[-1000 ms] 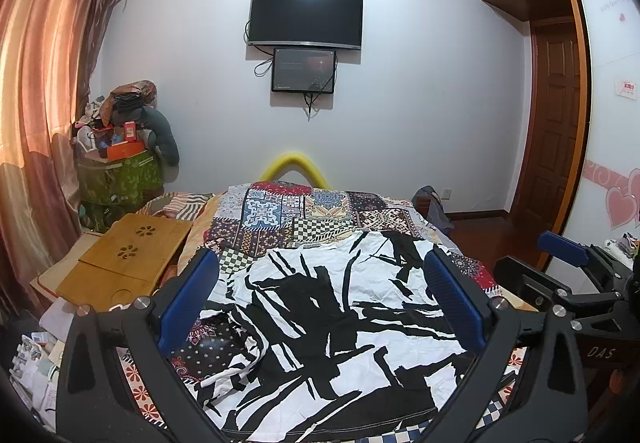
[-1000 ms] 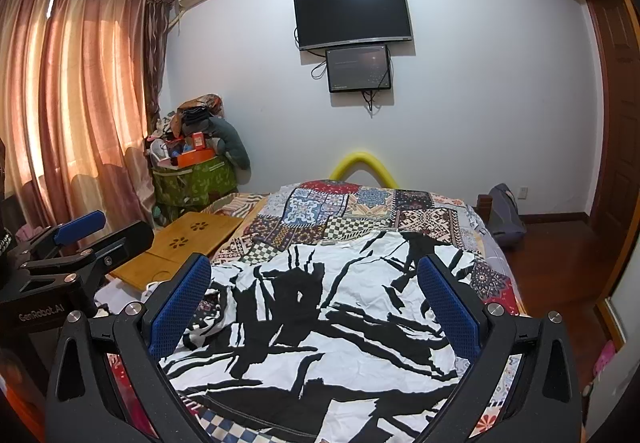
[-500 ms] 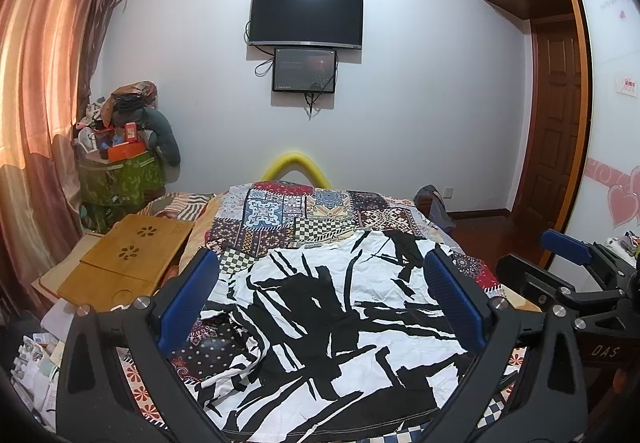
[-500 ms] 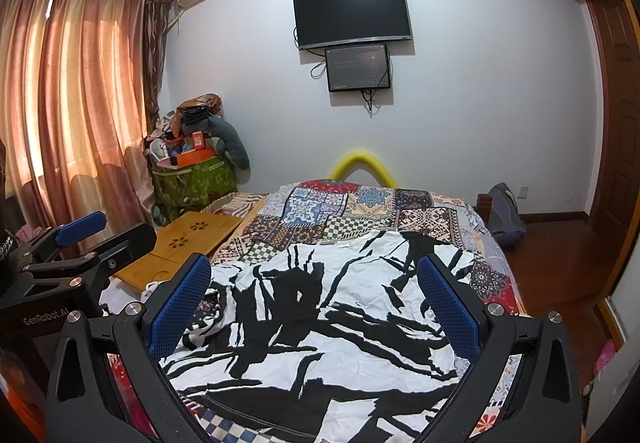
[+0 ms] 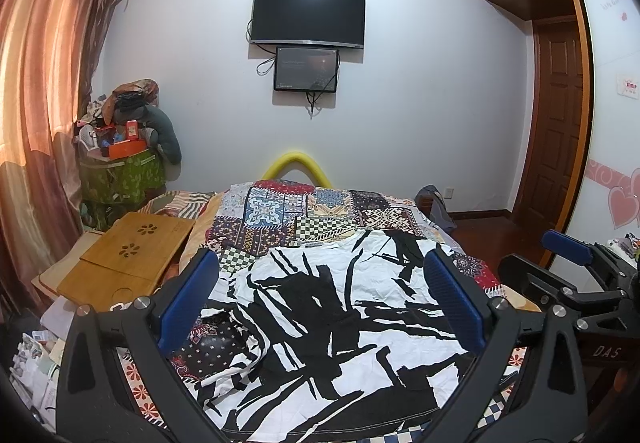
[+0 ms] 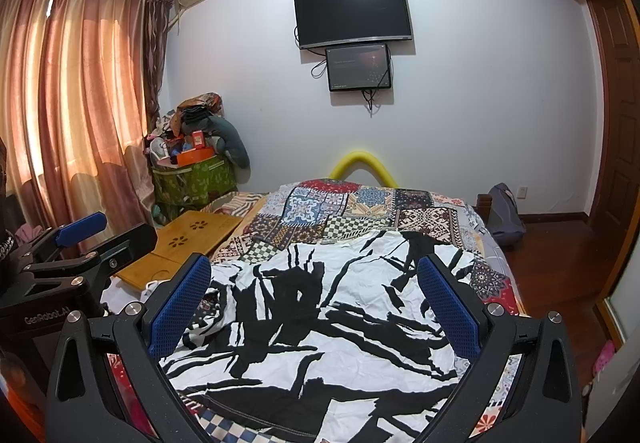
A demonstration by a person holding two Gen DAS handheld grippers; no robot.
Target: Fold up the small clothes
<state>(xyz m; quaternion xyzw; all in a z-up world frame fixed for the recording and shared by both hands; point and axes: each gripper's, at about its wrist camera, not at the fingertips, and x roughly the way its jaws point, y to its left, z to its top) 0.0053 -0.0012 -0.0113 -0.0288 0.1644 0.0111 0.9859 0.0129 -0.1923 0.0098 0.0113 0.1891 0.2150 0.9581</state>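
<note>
Left gripper (image 5: pixel 320 299): jaws spread wide, nothing between the blue pads (image 5: pixel 188 303); held above the near end of the bed.
Right gripper (image 6: pixel 316 303): jaws likewise wide apart and holding nothing; it shows in the left view at 3 o'clock, beside the left one.
Shirt (image 5: pixel 332 323): black-and-white, spread flat on the quilt under both grippers, hem at 6 o'clock, neck at 12; one sleeve crumpled at 8 o'clock.
Quilt (image 5: pixel 296 215): patchwork, covers the bed, showing beyond the shirt toward 12.
Tray (image 5: pixel 128 263): wooden lap tray, at 10 o'clock beside the quilt.
TV (image 5: pixel 308 17): on the wall at 12, a smaller screen just below.
Curtain (image 6: pixel 80 103): pink, at 9 to 10 o'clock.
Door (image 5: pixel 556 123): brown, at 2 o'clock.
</note>
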